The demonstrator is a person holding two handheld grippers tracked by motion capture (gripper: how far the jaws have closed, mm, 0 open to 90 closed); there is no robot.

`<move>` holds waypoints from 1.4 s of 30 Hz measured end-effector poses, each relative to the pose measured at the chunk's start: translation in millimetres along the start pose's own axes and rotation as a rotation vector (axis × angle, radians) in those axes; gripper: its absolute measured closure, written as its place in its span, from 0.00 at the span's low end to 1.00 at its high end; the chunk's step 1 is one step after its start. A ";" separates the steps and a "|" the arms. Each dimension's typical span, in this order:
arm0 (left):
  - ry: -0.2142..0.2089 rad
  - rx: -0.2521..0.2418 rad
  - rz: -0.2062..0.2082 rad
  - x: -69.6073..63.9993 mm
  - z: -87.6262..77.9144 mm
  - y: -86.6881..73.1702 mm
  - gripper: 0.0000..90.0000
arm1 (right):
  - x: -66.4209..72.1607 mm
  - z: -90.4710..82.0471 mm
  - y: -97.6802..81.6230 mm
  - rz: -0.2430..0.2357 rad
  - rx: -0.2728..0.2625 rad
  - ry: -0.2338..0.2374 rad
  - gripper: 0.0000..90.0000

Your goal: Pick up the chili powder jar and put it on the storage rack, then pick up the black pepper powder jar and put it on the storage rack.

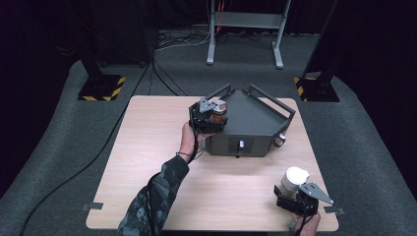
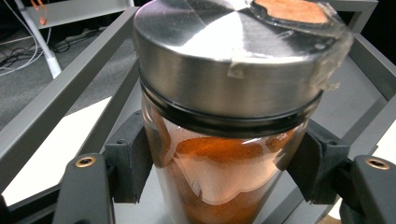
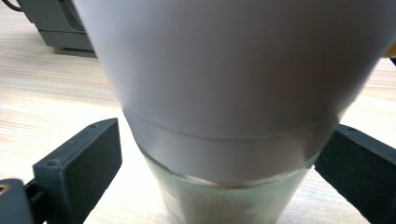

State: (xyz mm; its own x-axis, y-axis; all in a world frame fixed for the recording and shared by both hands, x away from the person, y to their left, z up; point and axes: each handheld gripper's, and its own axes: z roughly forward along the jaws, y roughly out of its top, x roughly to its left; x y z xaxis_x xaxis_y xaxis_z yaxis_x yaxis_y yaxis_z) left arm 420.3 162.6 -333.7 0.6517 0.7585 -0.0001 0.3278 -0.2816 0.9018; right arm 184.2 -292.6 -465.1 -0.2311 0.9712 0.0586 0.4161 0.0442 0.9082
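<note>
Glass spice jar with brushed-steel lid (image 2: pixel 224 140), half full of orange powder, pinched at its waist by left gripper (image 1: pixel 206 118) over dark grey angular metal tray (image 1: pixel 255 123), twelve o'clock on pale wooden table (image 1: pixel 147 147). At five o'clock, white-capped glass shaker of pale powder (image 3: pixel 224 116) bracketed by right gripper (image 1: pixel 299 200); contact impossible to tell. Probably slick, breakable, fairly light: best held low on glass, not the lid.

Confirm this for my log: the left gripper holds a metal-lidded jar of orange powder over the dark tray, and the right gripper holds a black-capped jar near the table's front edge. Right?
Not quite: the cap is white, not black. The right gripper view shows the jaws around a white-capped jar. The rest stands: the left gripper holds the metal-lidded jar of orange powder over the dark tray, and the right gripper is near the table's front edge.
</note>
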 end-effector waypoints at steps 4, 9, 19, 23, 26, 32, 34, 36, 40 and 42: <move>0.004 0.015 -0.004 0.8 -4.1 5.3 0.25 | 0.1 0.1 0.3 -0.002 0.002 0.000 0.00; -0.028 0.035 -0.005 7.4 -15.9 9.6 0.12 | 0.6 0.1 0.2 -0.002 0.001 -0.003 0.00; -0.050 0.090 0.064 2.0 -46.8 -5.7 0.00 | 1.6 0.3 0.6 -0.005 0.004 -0.006 0.00; -0.037 0.109 0.096 -3.4 -60.1 -23.1 0.00 | 1.8 0.5 0.9 -0.006 0.005 -0.007 0.00; -0.020 0.130 0.121 -6.8 -68.1 -33.5 0.00 | 1.4 0.8 1.5 -0.004 0.008 -0.005 0.00; -0.006 0.141 0.112 -7.5 -84.0 -56.4 0.00 | 2.1 0.6 1.2 -0.005 0.007 -0.009 0.00; -0.008 0.141 0.099 -6.9 -89.4 -66.1 0.00 | 2.4 0.7 1.1 -0.005 0.006 -0.010 0.00; -0.003 0.158 0.099 -7.6 -92.7 -73.7 0.00 | 2.6 0.5 0.9 -0.006 0.005 -0.011 0.00; -0.004 0.217 0.077 -4.9 -96.6 -93.2 0.00 | 3.0 0.6 0.9 -0.006 0.005 -0.013 0.00; 0.002 0.250 0.072 -3.9 -98.3 -102.6 0.00 | 3.3 0.8 1.3 -0.007 0.007 -0.014 0.00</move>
State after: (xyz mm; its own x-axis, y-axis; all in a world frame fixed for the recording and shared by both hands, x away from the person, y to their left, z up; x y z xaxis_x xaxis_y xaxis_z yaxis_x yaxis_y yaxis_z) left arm 316.9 246.3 -383.8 0.6778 0.7327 0.0613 0.4401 -0.4711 0.7645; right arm 184.6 -289.2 -464.1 -0.2219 0.9739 0.0467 0.4208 0.0524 0.9057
